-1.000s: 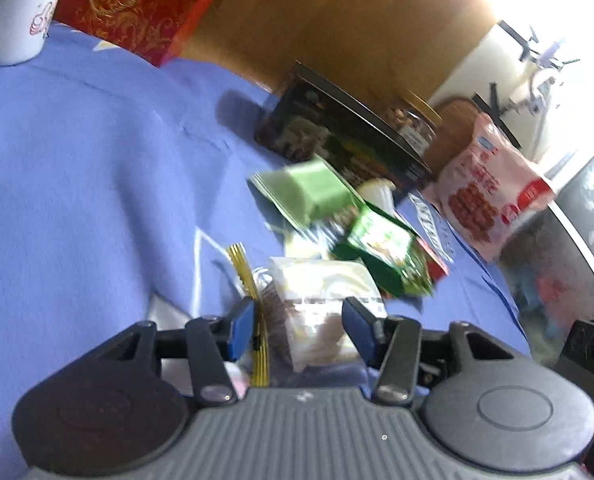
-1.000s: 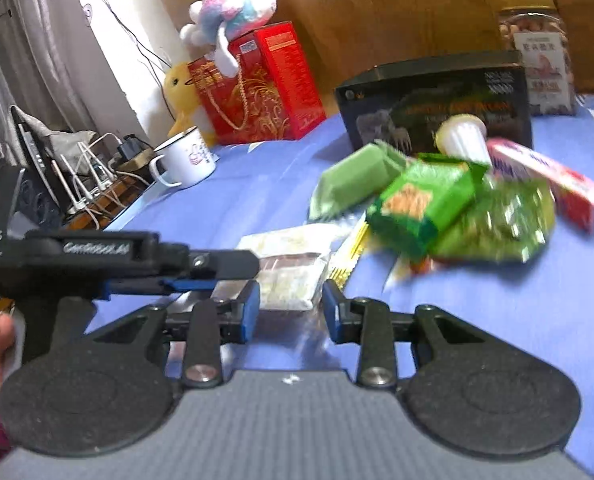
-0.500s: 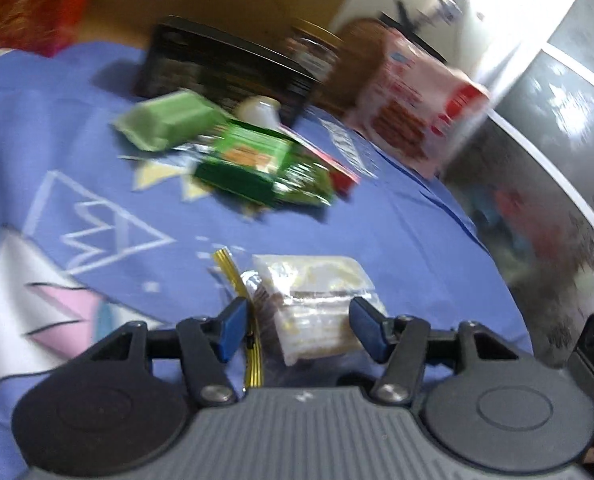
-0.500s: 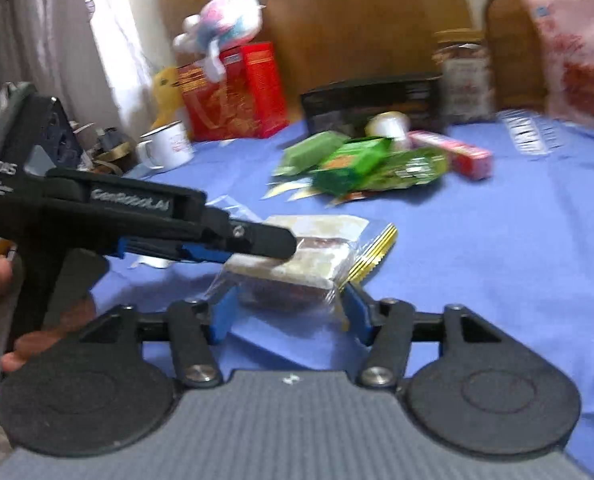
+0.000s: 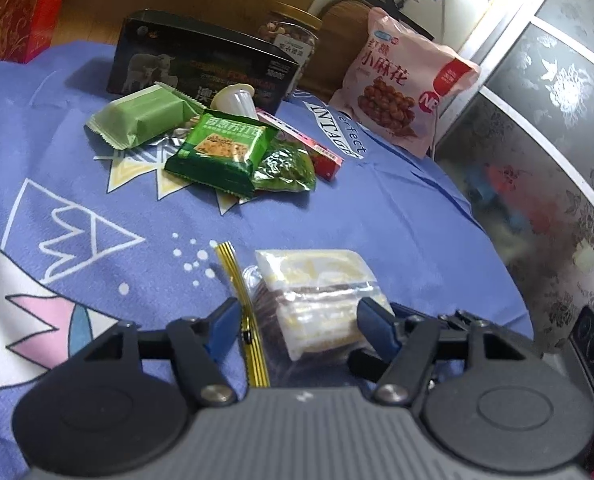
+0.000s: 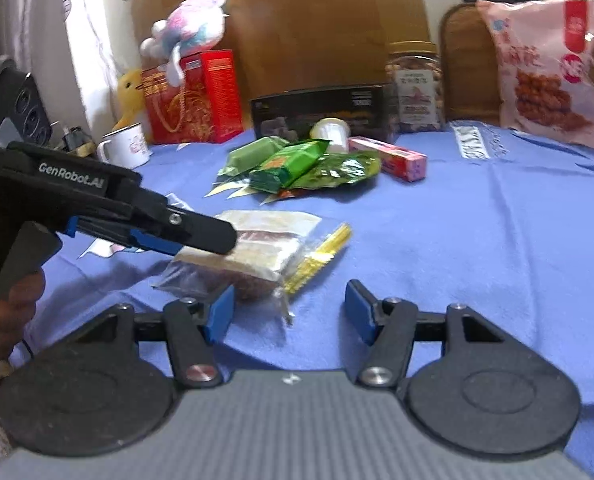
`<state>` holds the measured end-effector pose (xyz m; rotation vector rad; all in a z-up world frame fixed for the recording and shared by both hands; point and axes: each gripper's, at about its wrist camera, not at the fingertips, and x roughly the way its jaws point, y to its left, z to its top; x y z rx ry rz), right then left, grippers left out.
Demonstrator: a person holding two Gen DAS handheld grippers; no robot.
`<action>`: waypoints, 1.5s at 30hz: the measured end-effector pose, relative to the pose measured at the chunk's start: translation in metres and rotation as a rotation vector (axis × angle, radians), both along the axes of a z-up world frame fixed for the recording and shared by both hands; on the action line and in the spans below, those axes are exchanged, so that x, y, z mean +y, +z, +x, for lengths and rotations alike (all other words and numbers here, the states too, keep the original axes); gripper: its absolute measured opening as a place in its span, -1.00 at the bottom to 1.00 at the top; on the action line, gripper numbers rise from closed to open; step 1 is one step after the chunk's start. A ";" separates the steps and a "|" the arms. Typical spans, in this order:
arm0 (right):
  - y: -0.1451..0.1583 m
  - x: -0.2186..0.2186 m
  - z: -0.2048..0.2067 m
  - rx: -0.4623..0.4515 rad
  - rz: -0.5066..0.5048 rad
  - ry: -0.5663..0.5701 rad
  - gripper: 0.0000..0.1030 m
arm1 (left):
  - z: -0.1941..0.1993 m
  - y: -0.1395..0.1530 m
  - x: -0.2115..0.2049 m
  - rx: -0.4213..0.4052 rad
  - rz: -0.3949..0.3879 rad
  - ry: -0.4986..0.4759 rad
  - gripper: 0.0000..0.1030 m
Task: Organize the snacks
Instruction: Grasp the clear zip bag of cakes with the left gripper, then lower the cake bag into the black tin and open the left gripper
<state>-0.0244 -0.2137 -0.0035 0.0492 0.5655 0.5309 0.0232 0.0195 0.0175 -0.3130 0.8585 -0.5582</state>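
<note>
Left tongs [image 5: 299,322] widened; cake packet [image 5: 317,296] seemingly loose between.

A periwinkle-blue cloth [image 5: 377,220] with white triangle outlines, dots and pink patches covers the worktop. Near its far edge lie a pale-green wrapped bar [image 5: 141,118], a dark-green cracker packet [image 5: 223,152], a black box [image 5: 193,64] and a pink snack bag [image 5: 401,88].

surface: blue tablecloth [image 5: 377,208] | on it: clear cake packet [image 5: 317,300], green snack pile [image 5: 221,152], black box [image 5: 201,64]
</note>
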 end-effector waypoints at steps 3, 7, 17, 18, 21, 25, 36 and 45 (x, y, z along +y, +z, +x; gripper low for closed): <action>-0.001 0.007 0.000 -0.022 -0.027 0.032 0.17 | 0.000 -0.001 -0.003 -0.008 0.005 -0.011 0.19; -0.001 0.015 -0.002 -0.043 -0.055 0.059 -0.08 | 0.001 -0.002 -0.002 -0.014 -0.008 -0.016 0.16; 0.014 0.032 0.013 -0.109 -0.059 0.098 -0.25 | 0.018 0.017 0.018 -0.062 -0.057 0.036 0.05; 0.017 0.034 0.018 -0.121 -0.059 0.102 -0.25 | 0.022 0.021 0.020 -0.077 -0.056 0.042 0.05; 0.028 0.040 0.038 -0.147 -0.050 0.113 -0.25 | 0.039 0.035 0.027 -0.117 -0.054 0.064 0.05; 0.043 0.050 0.073 -0.182 -0.049 0.122 -0.25 | 0.074 0.051 0.032 -0.160 -0.056 0.097 0.05; 0.076 0.064 0.199 -0.208 -0.016 0.092 -0.24 | 0.201 0.084 0.033 -0.249 -0.023 0.178 0.05; 0.060 0.079 0.253 -0.166 -0.095 0.022 -0.07 | 0.254 0.055 0.034 -0.205 0.003 0.239 0.19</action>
